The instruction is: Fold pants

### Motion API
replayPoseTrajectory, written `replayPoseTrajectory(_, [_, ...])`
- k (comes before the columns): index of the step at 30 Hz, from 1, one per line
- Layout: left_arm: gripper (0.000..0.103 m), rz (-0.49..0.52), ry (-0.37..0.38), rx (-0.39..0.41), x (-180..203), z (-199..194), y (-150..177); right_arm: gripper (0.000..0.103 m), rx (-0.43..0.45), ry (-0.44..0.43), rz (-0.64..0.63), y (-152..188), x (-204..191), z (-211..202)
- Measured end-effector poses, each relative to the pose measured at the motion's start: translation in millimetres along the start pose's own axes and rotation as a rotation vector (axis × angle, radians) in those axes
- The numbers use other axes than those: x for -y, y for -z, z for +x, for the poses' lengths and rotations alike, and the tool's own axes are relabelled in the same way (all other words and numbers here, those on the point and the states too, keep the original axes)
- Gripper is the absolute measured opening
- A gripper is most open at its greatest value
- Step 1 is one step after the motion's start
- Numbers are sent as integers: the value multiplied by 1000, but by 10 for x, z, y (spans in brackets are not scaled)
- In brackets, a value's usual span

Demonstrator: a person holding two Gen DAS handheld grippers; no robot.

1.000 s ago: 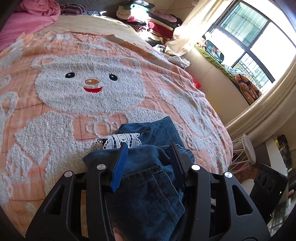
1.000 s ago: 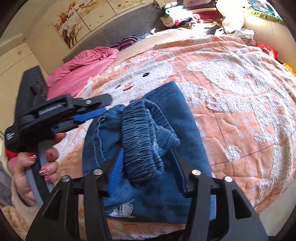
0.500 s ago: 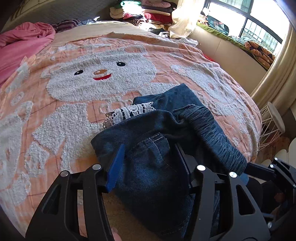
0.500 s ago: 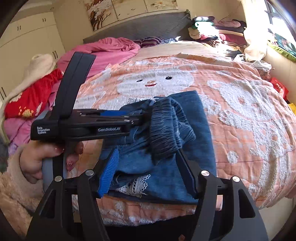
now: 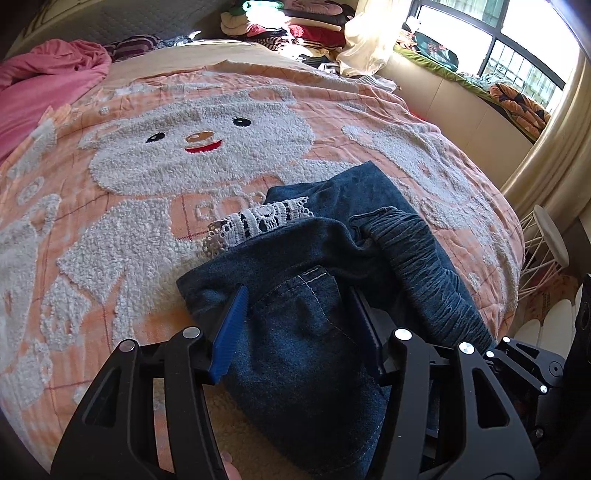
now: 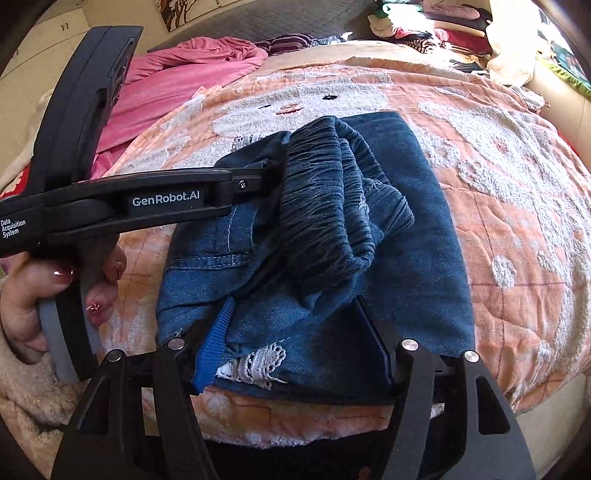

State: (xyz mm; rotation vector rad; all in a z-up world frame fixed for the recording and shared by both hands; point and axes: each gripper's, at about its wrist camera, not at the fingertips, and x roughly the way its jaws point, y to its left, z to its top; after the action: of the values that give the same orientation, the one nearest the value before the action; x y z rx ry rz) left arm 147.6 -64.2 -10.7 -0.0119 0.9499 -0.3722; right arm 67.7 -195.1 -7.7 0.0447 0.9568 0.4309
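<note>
Left gripper [image 5: 299, 325]: jaws spread wide, denim lying between them, the blue pad [image 5: 227, 332] just beside the cloth on one side, the dark finger touching it on the other; not clamped. Right gripper [image 6: 295, 343]: jaws likewise parted, straddling the near edge of the jeans [image 6: 314, 240], with no pinch visible. From the right wrist view the left gripper [image 6: 255, 184] comes in side-on at the bundle's left, its tip hidden in the cloth; the person's left hand [image 6: 55, 291] wraps its grey handle, nails painted. The jeans are dark blue, folded into a thick bundle near the foot edge of the bed, a gathered elastic waistband [image 5: 424, 266] heaped on top, a stitched pocket [image 5: 299, 314] facing the left camera. White lace trim [image 5: 258, 221] sticks out from under the fold on the side toward the bear's face; more lace [image 6: 255, 363] shows at the near edge in the right view. All of it rests on a peach quilt [image 5: 110, 206] with a white tufted bear [image 5: 199, 144]. Beyond, a pink blanket [image 5: 44, 85] lies crumpled on the left, stacked clothes [image 5: 295, 26] sit at the head, and a window [image 5: 509, 48] stands at right.
</note>
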Motion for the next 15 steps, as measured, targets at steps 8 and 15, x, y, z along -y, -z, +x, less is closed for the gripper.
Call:
replayPoseTrajectory(8, [48, -5, 7, 4, -13, -9, 2, 64, 5, 3, 0, 0, -30, -7])
replayPoseTrajectory(15, [54, -81, 88, 48, -151, -314, 0, 65, 96, -36, 31, 6, 48, -341])
